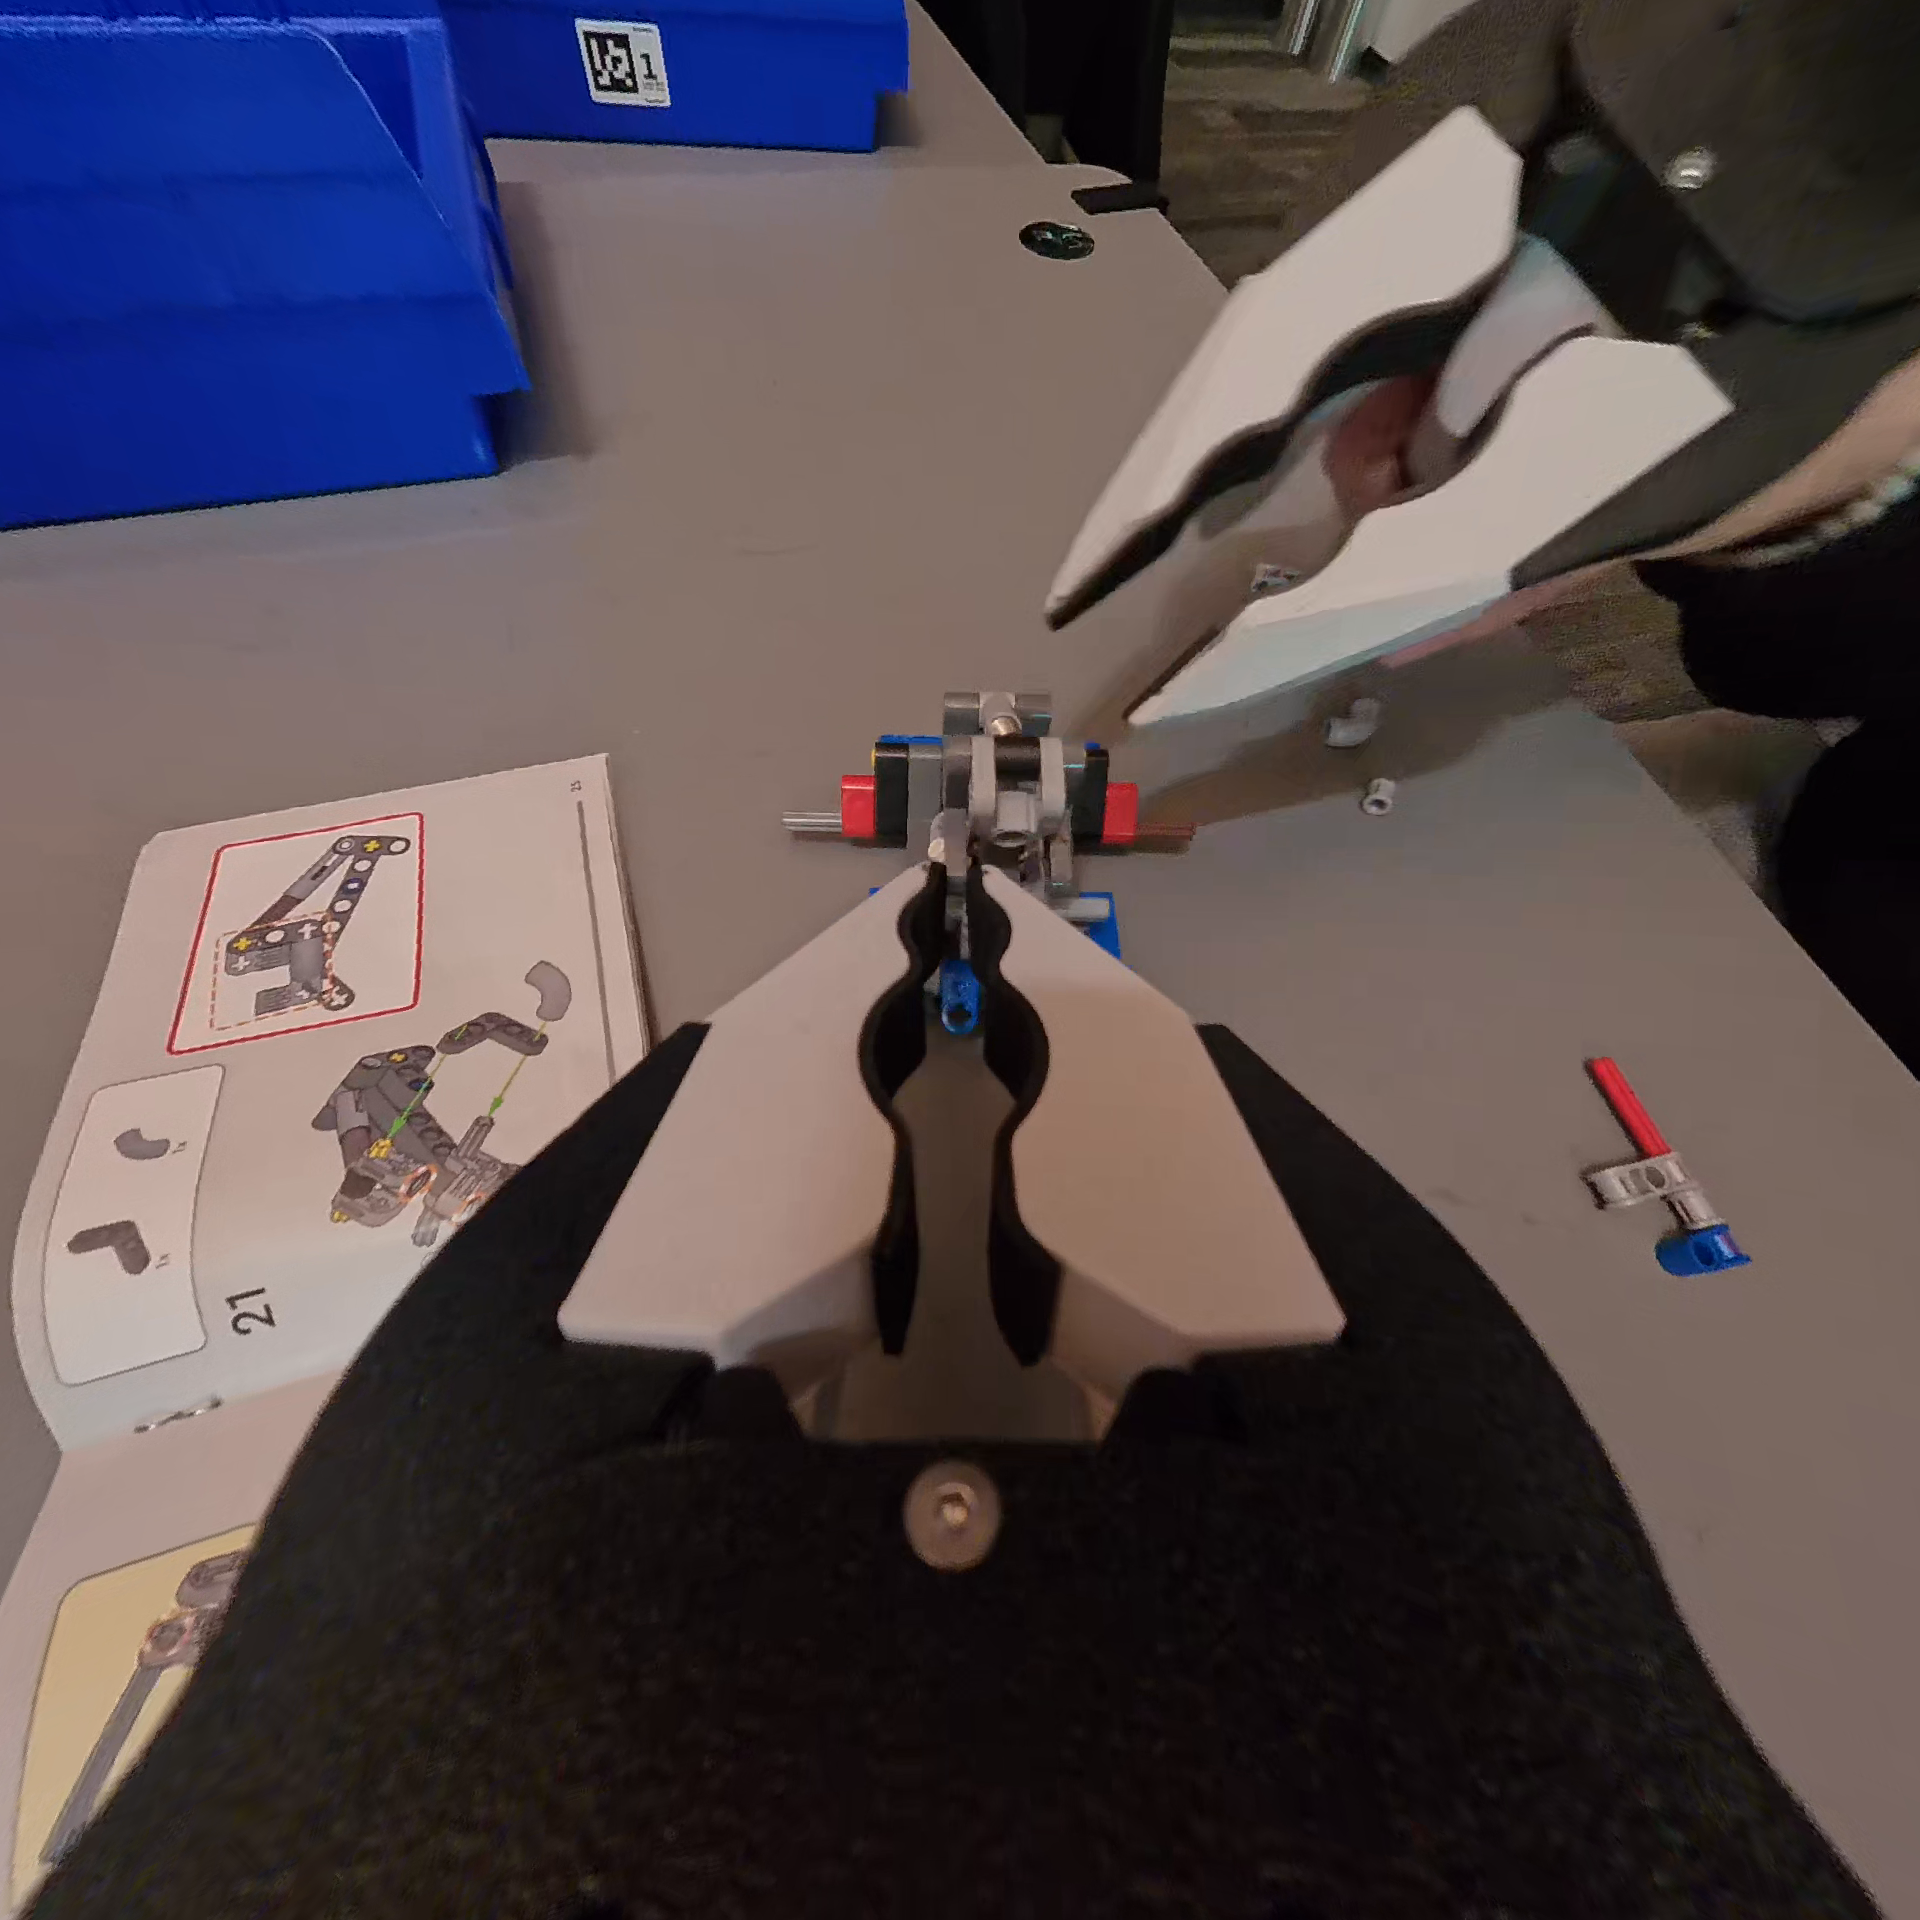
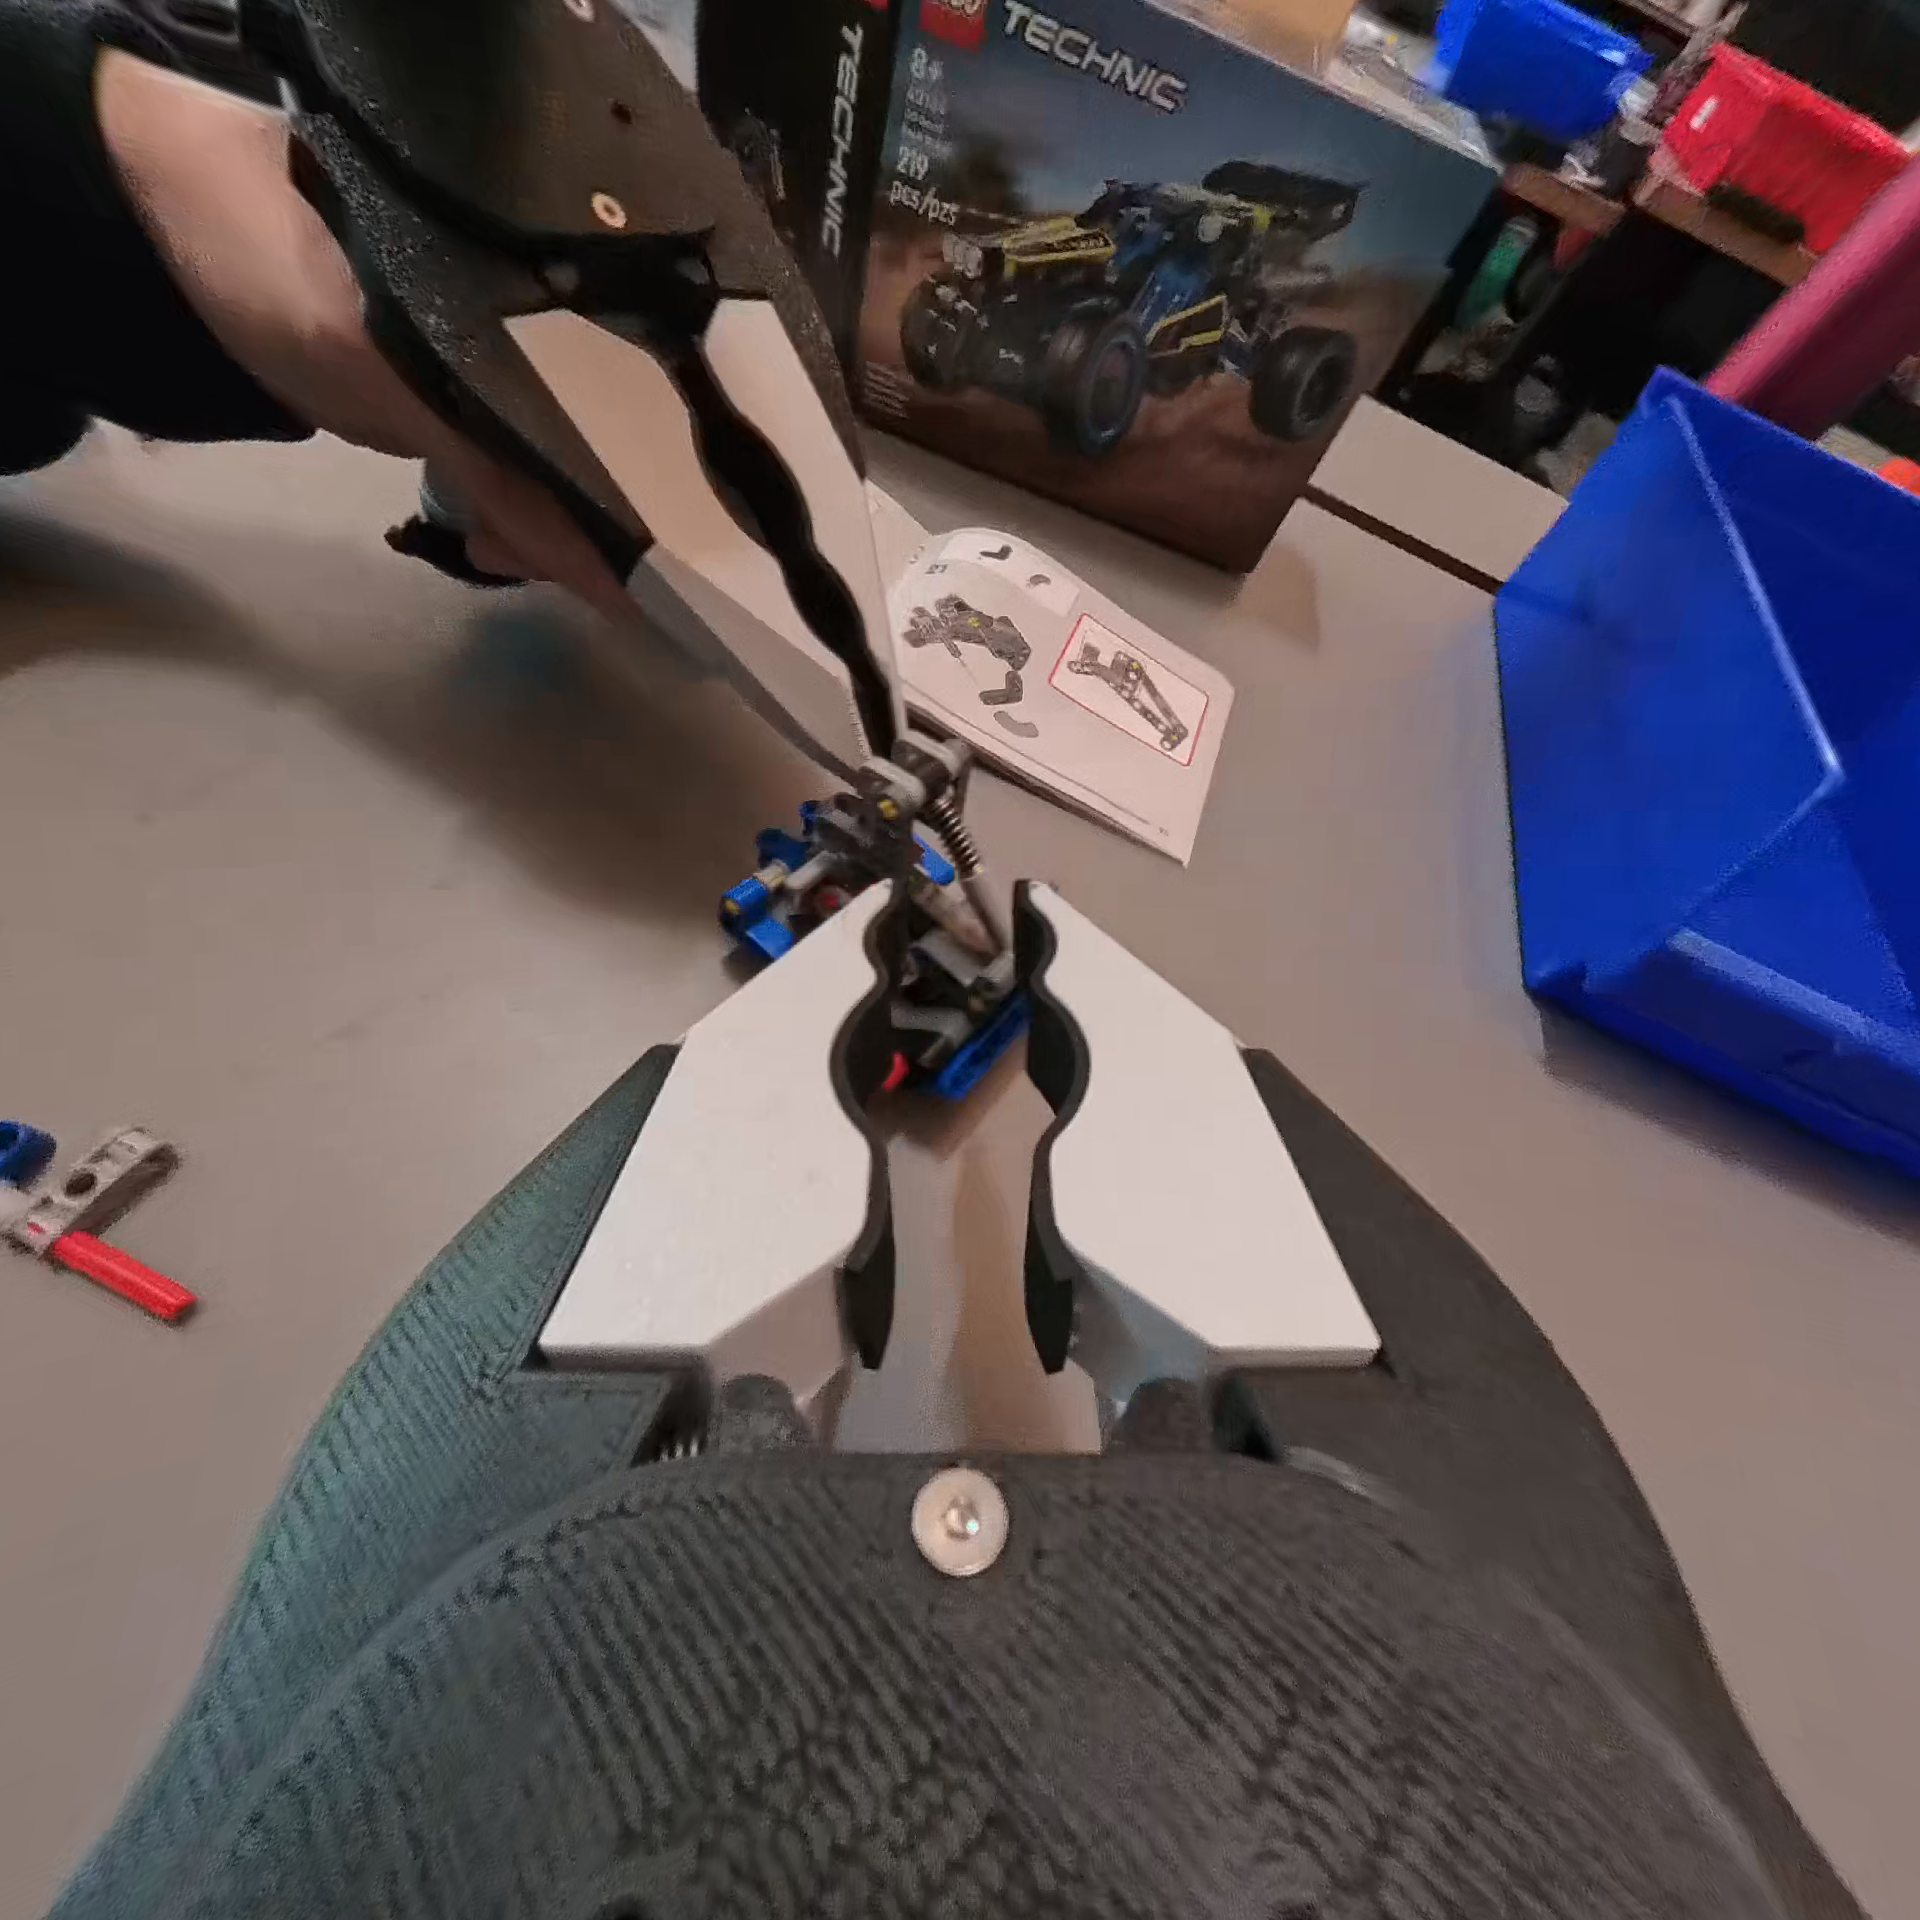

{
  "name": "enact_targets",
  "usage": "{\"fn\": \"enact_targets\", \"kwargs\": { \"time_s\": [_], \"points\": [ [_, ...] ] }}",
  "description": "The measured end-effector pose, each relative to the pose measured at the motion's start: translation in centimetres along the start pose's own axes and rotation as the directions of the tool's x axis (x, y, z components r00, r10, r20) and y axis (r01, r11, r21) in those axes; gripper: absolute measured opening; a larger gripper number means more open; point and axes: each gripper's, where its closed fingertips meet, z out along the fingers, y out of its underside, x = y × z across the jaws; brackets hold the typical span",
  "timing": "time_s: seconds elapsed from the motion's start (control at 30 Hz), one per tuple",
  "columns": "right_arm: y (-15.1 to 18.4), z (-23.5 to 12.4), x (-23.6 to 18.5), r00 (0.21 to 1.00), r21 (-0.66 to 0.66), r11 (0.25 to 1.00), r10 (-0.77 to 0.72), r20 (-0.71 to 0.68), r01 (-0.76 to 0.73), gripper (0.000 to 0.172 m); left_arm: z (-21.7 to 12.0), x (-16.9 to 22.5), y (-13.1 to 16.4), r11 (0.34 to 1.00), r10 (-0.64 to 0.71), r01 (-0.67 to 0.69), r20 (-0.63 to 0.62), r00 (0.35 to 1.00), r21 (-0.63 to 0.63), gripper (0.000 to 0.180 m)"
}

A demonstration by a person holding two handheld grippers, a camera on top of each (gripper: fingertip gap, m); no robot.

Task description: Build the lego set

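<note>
A small brick model [image 1: 987, 800] of grey, black, blue and red parts stands on the grey table [image 1: 727, 520]. My left gripper [image 1: 954, 878] is shut on a thin grey piece at the model's top. In the right wrist view it [image 2: 878, 753] comes down from the upper left and pinches that piece beside a black spring on the model [image 2: 862, 842]. My right gripper [image 2: 956, 899] is open and holds nothing; the model shows through its gap. In the left wrist view the right gripper [image 1: 1091, 665] hovers blurred just right of the model, jaws apart.
An open instruction booklet [image 1: 395, 987] lies left of the model. Blue bins [image 1: 239, 291] stand at the back left, one also in the right wrist view [image 2: 1714, 748]. A toy set box [image 2: 1143, 260] stands behind. A loose red-axle assembly [image 1: 1652, 1174] and small grey pieces [image 1: 1351, 722] lie near the table's right edge. The grippers' ends are close to 5 cm from one another.
</note>
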Motion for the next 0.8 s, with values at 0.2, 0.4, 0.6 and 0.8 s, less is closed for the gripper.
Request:
{"fn": "enact_targets", "kwargs": {
  "time_s": [0.2, 0.4, 0.6, 0.8],
  "points": [
    [1.6, 0.8, 1.4, 0.921, -0.084, 0.926, -0.353, 0.162, 0.369, 0.025, 0.3, 0.4, 0.0, 1.000, 0.021, -0.021, -0.008, 1.000, -0.007, 0.000],
    [1.1, 2.1, -0.3, 0.802, 0.038, 0.929, -0.338, 0.493, 0.369, 0.019, 0.5, 0.3, -0.3, 1.000, 0.011, -0.011, -0.016, 1.000, 0.012, 0.000],
    [1.2, 3.3, -1.0, 0.703, 0.093, 0.936, -0.318, 0.636, 0.340, 0.007, 0.4, -0.1, 0.3, 0.999, 0.033, -0.033, -0.008, 0.999, -0.011, 0.000],
    [1.1, 3.4, -1.2, 0.671, 0.123, 0.947, -0.298, 0.679, 0.296, 0.007, 0.1, -0.3, 0.2, 0.998, 0.058, -0.059, -0.015, 0.998, -0.012, 0.000]
  ]
}}
